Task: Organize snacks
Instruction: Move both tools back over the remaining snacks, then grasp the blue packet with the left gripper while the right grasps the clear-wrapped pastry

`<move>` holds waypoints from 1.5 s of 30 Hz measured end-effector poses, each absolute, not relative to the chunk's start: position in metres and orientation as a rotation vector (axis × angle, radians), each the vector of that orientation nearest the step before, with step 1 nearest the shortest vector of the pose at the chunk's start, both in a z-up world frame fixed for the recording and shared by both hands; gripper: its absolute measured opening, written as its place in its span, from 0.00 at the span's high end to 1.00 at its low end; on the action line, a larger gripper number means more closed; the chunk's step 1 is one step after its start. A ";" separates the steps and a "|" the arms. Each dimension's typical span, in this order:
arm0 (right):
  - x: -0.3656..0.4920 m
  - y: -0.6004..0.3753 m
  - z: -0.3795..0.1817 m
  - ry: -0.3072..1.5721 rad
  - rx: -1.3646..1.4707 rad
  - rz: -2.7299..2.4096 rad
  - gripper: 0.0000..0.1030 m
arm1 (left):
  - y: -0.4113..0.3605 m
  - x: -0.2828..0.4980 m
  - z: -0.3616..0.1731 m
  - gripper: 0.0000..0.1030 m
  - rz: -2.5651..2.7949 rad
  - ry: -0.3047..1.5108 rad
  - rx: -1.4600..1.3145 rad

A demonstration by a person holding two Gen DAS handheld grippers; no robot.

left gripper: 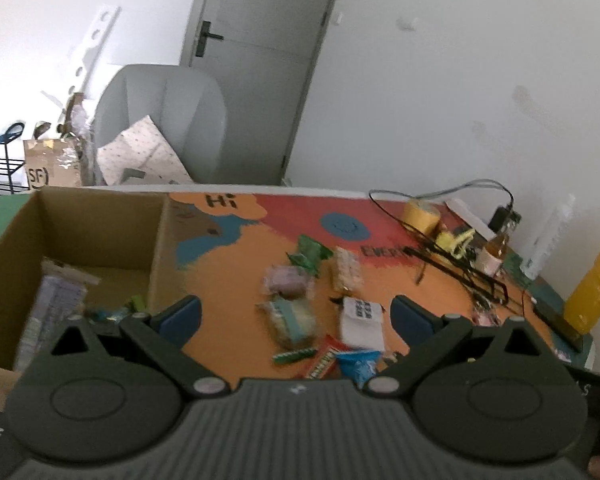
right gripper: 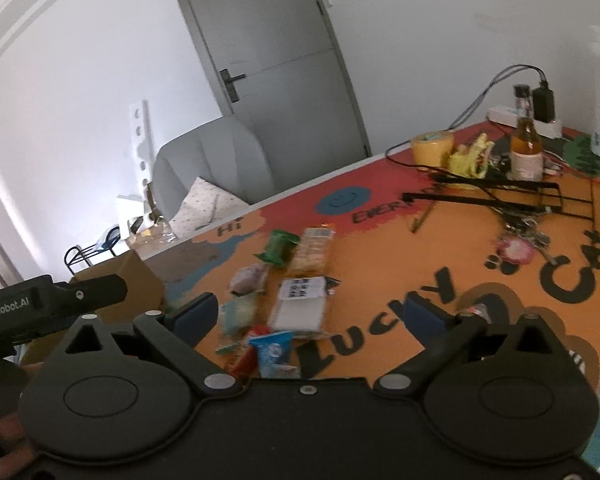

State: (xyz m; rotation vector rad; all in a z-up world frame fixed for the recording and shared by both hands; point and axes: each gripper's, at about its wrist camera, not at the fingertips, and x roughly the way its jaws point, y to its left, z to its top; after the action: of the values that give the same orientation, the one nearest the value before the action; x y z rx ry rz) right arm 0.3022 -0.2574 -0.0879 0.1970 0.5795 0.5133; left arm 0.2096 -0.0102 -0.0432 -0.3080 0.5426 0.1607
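A cardboard box [left gripper: 80, 240] fills the left side of the left wrist view, standing on the table's colourful mat [left gripper: 236, 320]. Inside it a pale, printed packet [left gripper: 52, 312] leans against the left wall, and a few small green and blue wrappers [left gripper: 120, 312] lie on its floor near the lower right corner; blur hides what they are.

The loose snacks [left gripper: 320, 312] lie in a cluster on the orange part of the mat, right of the box, in the centre of that view. Among them are a green packet [left gripper: 310, 254], a clear pack of biscuits [left gripper: 346, 270], a purplish bag [left gripper: 286, 282], a white packet with black print [left gripper: 362, 320] and a blue wrapper [left gripper: 358, 362] at the bottom of the pile.

The left gripper [left gripper: 296, 314] hovers above the cluster, its two blue-padded fingers spread wide apart with nothing between them. In the right wrist view the right gripper [right gripper: 312, 314] also hangs over the pile, fingers wide apart and holding nothing; the left gripper's body [right gripper: 48, 304] shows at the left edge, in front of the box [right gripper: 128, 276]
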 end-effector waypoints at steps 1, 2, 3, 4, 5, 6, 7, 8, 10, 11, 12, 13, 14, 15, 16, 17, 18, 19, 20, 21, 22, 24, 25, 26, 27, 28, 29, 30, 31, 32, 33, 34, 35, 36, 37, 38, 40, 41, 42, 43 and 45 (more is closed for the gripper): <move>0.303 -0.261 -0.091 0.583 0.200 0.507 0.02 | -0.014 0.212 -0.045 0.03 0.152 0.547 -0.309; 0.303 -0.264 -0.092 0.586 0.201 0.504 0.02 | -0.017 0.214 -0.046 0.03 0.143 0.553 -0.307; 0.304 -0.266 -0.095 0.590 0.202 0.496 0.02 | -0.020 0.217 -0.048 0.03 0.137 0.560 -0.303; 0.305 -0.268 -0.097 0.593 0.199 0.490 0.02 | -0.024 0.219 -0.049 0.03 0.134 0.564 -0.299; 0.305 -0.270 -0.099 0.595 0.196 0.483 0.02 | -0.027 0.221 -0.051 0.03 0.128 0.568 -0.296; 0.306 -0.273 -0.101 0.596 0.193 0.478 0.02 | -0.030 0.223 -0.053 0.03 0.122 0.572 -0.294; 0.307 -0.275 -0.103 0.599 0.193 0.473 0.02 | -0.033 0.225 -0.054 0.03 0.116 0.575 -0.292; 0.307 -0.278 -0.105 0.602 0.194 0.470 0.02 | -0.037 0.227 -0.056 0.03 0.111 0.580 -0.289; 0.309 -0.284 -0.109 0.608 0.198 0.463 0.02 | -0.044 0.230 -0.060 0.03 0.099 0.590 -0.279; 0.310 -0.287 -0.111 0.611 0.199 0.459 0.02 | -0.047 0.232 -0.062 0.03 0.094 0.594 -0.274; 0.311 -0.290 -0.113 0.612 0.199 0.455 0.02 | -0.051 0.233 -0.064 0.03 0.087 0.600 -0.270; 0.312 -0.293 -0.116 0.613 0.198 0.450 0.02 | -0.053 0.235 -0.067 0.03 0.081 0.606 -0.269; 0.312 -0.295 -0.118 0.615 0.198 0.445 0.02 | -0.053 0.236 -0.068 0.03 0.078 0.610 -0.271; 0.313 -0.298 -0.121 0.618 0.200 0.438 0.02 | -0.055 0.237 -0.071 0.04 0.075 0.613 -0.274; 0.314 -0.301 -0.123 0.620 0.205 0.433 0.02 | -0.056 0.239 -0.073 0.04 0.071 0.617 -0.275; 0.315 -0.304 -0.127 0.624 0.213 0.426 0.03 | -0.057 0.240 -0.076 0.05 0.070 0.622 -0.274; 0.316 -0.306 -0.129 0.628 0.219 0.422 0.04 | -0.058 0.242 -0.078 0.05 0.070 0.625 -0.273; 0.317 -0.307 -0.132 0.632 0.224 0.416 0.04 | -0.060 0.243 -0.080 0.05 0.072 0.630 -0.272; 0.318 -0.308 -0.134 0.634 0.224 0.413 0.05 | -0.061 0.245 -0.082 0.05 0.070 0.634 -0.269; 0.319 -0.308 -0.137 0.636 0.222 0.413 0.06 | -0.063 0.247 -0.084 0.06 0.068 0.636 -0.265; 0.320 -0.309 -0.138 0.639 0.222 0.413 0.07 | -0.064 0.249 -0.086 0.07 0.066 0.641 -0.260; 0.321 -0.310 -0.143 0.647 0.225 0.418 0.11 | -0.067 0.254 -0.090 0.11 0.062 0.654 -0.252; 0.322 -0.311 -0.144 0.650 0.223 0.419 0.12 | -0.069 0.256 -0.092 0.12 0.060 0.659 -0.251; 0.322 -0.312 -0.146 0.651 0.222 0.418 0.13 | -0.070 0.258 -0.094 0.14 0.059 0.662 -0.248; 0.323 -0.314 -0.148 0.652 0.221 0.416 0.14 | -0.073 0.261 -0.096 0.16 0.058 0.669 -0.243; 0.324 -0.316 -0.150 0.655 0.222 0.413 0.14 | -0.075 0.263 -0.099 0.18 0.058 0.677 -0.239; 0.326 -0.317 -0.152 0.660 0.225 0.412 0.16 | -0.076 0.266 -0.102 0.20 0.056 0.685 -0.238; 0.328 -0.319 -0.155 0.667 0.231 0.410 0.18 | -0.078 0.268 -0.104 0.23 0.053 0.692 -0.237; 0.329 -0.321 -0.156 0.672 0.234 0.409 0.20 | -0.079 0.271 -0.107 0.25 0.050 0.700 -0.234; 0.331 -0.323 -0.157 0.675 0.237 0.409 0.22 | -0.082 0.273 -0.109 0.28 0.050 0.705 -0.228; 0.332 -0.325 -0.159 0.678 0.238 0.407 0.23 | -0.083 0.276 -0.113 0.31 0.055 0.716 -0.218; 0.333 -0.326 -0.160 0.682 0.239 0.405 0.24 | -0.084 0.278 -0.116 0.33 0.064 0.726 -0.210; 0.334 -0.327 -0.161 0.685 0.240 0.405 0.25 | -0.085 0.280 -0.119 0.34 0.074 0.740 -0.204; 0.334 -0.327 -0.161 0.683 0.239 0.407 0.25 | -0.084 0.281 -0.122 0.35 0.079 0.750 -0.205; 0.335 -0.327 -0.161 0.682 0.237 0.406 0.25 | -0.083 0.281 -0.124 0.35 0.083 0.745 -0.201; 0.336 -0.328 -0.161 0.681 0.238 0.407 0.25 | -0.084 0.282 -0.124 0.35 0.090 0.739 -0.194; 0.339 -0.327 -0.162 0.679 0.242 0.404 0.25 | -0.082 0.283 -0.124 0.35 0.089 0.737 -0.203; 0.340 -0.327 -0.162 0.677 0.239 0.404 0.25 | -0.082 0.283 -0.123 0.35 0.088 0.735 -0.210; 0.342 -0.325 -0.162 0.675 0.234 0.403 0.25 | -0.083 0.283 -0.123 0.35 0.087 0.733 -0.212; 0.344 -0.325 -0.162 0.674 0.233 0.402 0.25 | -0.084 0.282 -0.122 0.37 0.084 0.730 -0.208; 0.347 -0.324 -0.161 0.673 0.236 0.401 0.25 | -0.089 0.283 -0.123 0.41 0.075 0.734 -0.202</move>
State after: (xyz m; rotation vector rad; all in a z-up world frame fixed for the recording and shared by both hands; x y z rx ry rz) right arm 0.3470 -0.3239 -0.1611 0.2359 0.6727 0.4011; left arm 0.2825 -0.0889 -0.1230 -0.2020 0.7339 0.0753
